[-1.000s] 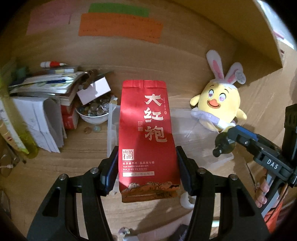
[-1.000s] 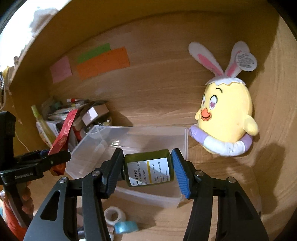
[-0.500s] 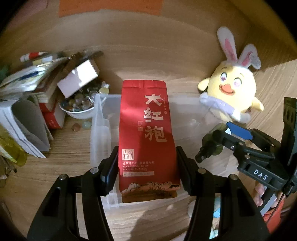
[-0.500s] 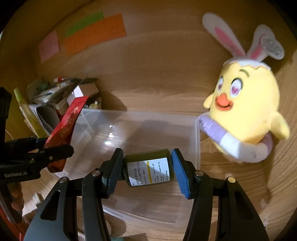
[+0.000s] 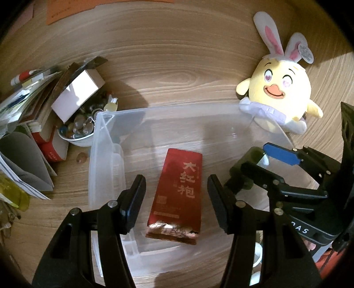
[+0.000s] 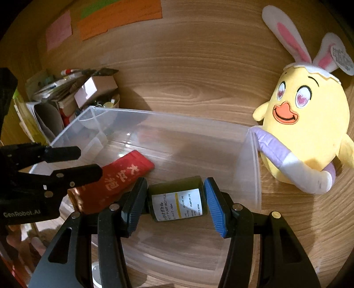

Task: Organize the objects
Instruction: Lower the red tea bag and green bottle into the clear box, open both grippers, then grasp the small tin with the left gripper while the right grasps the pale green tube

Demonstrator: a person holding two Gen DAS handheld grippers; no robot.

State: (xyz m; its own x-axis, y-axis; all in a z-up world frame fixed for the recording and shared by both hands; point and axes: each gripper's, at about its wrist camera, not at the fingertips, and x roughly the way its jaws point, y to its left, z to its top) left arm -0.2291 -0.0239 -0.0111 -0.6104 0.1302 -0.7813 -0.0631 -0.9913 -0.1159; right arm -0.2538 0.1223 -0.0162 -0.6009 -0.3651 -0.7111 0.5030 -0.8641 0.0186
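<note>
The left gripper (image 6: 73, 164) hides the red tea pouch's (image 6: 124, 175) lower end; the dark bottle's (image 6: 177, 201) label print (mostly tiny) is unreadable.

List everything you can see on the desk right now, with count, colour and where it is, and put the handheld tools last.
Tea packet: one, red with gold lettering, lying flat inside the bin, left of centre.
Storage bin: one, clear plastic, centre of the desk.
Pump bottle: one, dark green with a white label, held over the bin.
Plush chick: one, yellow with white and pink bunny ears, against the bin's right end.
Bowl of glass pebbles: one, white, left of the bin.
Small box: one, whitish, atop the bowl.
Books and papers: a pile, mixed colours, far left.
Sticky notes: three, pink, green, orange, on the back panel.
Left tool: one, black, open above the packet.
Right tool: one, black with a blue pad, shut on the bottle.
</note>
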